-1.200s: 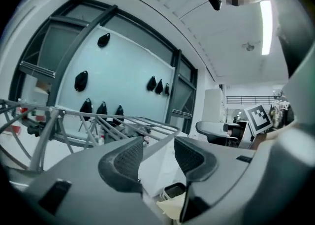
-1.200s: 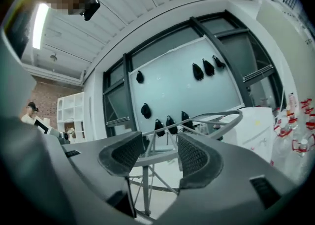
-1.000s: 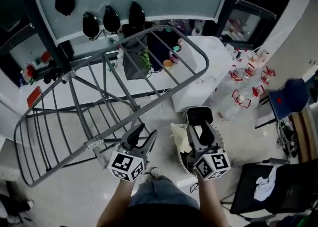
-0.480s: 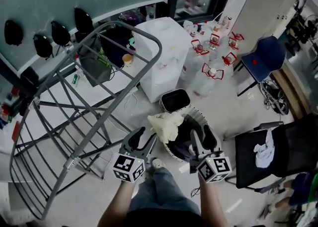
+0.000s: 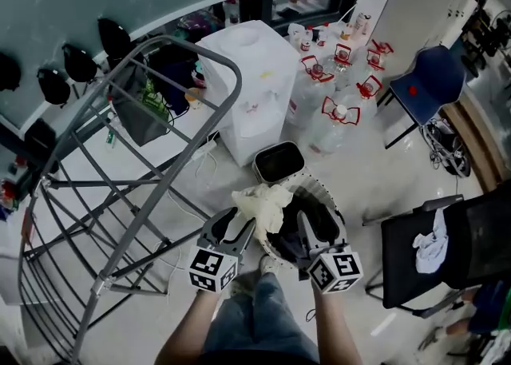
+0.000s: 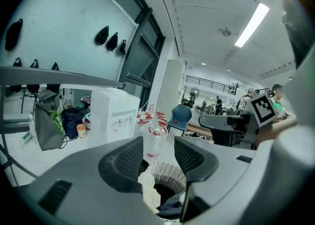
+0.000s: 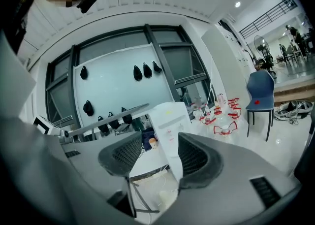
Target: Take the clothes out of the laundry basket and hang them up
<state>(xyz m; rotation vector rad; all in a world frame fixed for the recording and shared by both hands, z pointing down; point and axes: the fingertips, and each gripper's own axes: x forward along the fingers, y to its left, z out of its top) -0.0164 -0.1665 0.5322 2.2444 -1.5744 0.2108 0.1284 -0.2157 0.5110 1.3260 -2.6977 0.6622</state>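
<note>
Left gripper (image 5: 231, 224) — lowered beside laundry basket (image 5: 331, 205), jaws apart, empty | right gripper (image 5: 315, 226) — lowered over it, jaws apart, empty | cream garment (image 5: 262, 202) on basket rim

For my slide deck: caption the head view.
Left gripper and right gripper, both open, hover over the laundry basket with a pale garment, beside the drying rack.

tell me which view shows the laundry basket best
The head view: it looks down into the laundry basket, showing its rim, a pale cloth draped over the edge and dark clothes inside. The left gripper view catches only part of its ribbed wall below the left tongs. The right gripper view doesn't clearly show it.
</note>
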